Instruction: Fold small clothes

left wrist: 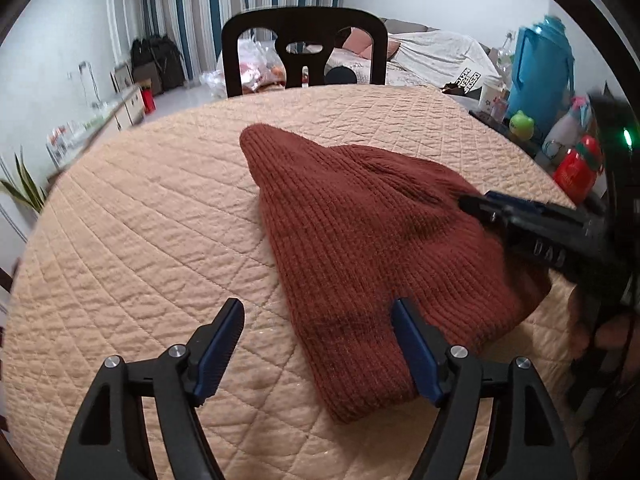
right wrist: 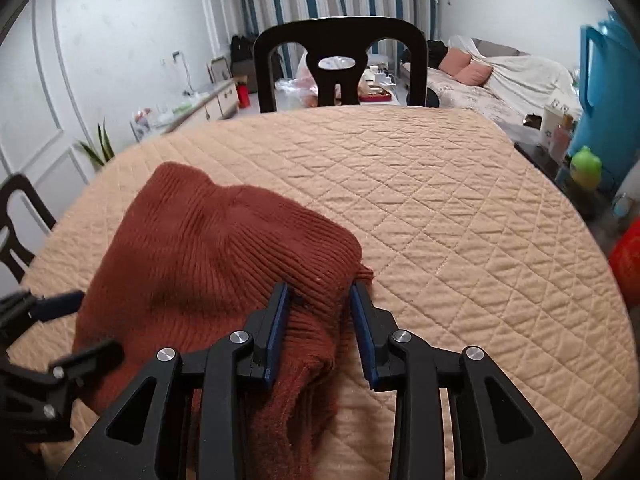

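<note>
A rust-red knitted beanie (left wrist: 368, 240) lies flat on the quilted beige table cover (left wrist: 140, 220). My left gripper (left wrist: 318, 312) is open at the hat's near left edge, with one finger over the knit and the other over the cover. My right gripper (right wrist: 320, 296) has its jaws narrowed around a bunched fold of the hat (right wrist: 208, 256) at its right edge. The right gripper also shows in the left wrist view (left wrist: 520, 216), at the hat's right side. The left gripper's fingers (right wrist: 60, 304) show at the left in the right wrist view.
A black chair (left wrist: 304, 48) stands behind the table. At the table's right edge stand a blue thermos jug (left wrist: 540, 68), a green toy (left wrist: 522, 124), a red pot (left wrist: 576, 168) and cups. A second black chair (right wrist: 20, 216) is at the left.
</note>
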The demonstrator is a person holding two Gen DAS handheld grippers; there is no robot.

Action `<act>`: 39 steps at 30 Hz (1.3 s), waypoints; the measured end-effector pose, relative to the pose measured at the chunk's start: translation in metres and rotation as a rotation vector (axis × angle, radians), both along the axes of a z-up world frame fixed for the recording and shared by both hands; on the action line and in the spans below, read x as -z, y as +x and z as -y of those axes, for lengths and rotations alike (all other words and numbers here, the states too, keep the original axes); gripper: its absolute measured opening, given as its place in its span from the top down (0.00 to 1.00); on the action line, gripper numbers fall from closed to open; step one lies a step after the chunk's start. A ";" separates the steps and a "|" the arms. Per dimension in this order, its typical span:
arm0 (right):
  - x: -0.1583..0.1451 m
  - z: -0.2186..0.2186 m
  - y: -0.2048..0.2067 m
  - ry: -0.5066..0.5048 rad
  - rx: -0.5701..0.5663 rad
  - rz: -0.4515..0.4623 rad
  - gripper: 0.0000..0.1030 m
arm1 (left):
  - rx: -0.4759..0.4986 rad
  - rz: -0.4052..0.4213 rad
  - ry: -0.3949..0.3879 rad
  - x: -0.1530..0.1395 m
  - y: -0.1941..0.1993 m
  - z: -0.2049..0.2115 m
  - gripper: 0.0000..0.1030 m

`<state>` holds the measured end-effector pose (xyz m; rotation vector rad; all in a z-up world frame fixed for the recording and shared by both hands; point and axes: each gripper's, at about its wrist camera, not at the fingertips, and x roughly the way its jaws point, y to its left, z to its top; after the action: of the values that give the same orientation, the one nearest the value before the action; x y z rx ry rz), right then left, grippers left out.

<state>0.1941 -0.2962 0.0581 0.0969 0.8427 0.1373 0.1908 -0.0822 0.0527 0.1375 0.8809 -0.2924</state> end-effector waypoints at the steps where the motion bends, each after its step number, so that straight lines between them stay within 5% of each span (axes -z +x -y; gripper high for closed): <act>1: 0.000 0.004 0.001 0.006 0.011 -0.008 0.63 | 0.006 0.016 0.014 0.000 -0.002 0.002 0.24; 10: -0.022 -0.001 -0.020 0.047 -0.036 0.089 0.63 | 0.026 0.077 0.065 -0.002 -0.012 0.010 0.23; 16: -0.003 -0.021 -0.019 -0.086 -0.108 0.043 0.63 | 0.043 0.085 0.066 0.000 -0.015 0.010 0.23; 39: 0.004 -0.001 -0.024 0.065 -0.094 0.012 0.59 | 0.056 0.062 0.017 0.002 -0.015 0.000 0.19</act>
<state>0.1704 -0.2953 0.0545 0.1170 0.8313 0.2532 0.1754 -0.0822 0.0506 0.1862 0.8192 -0.3310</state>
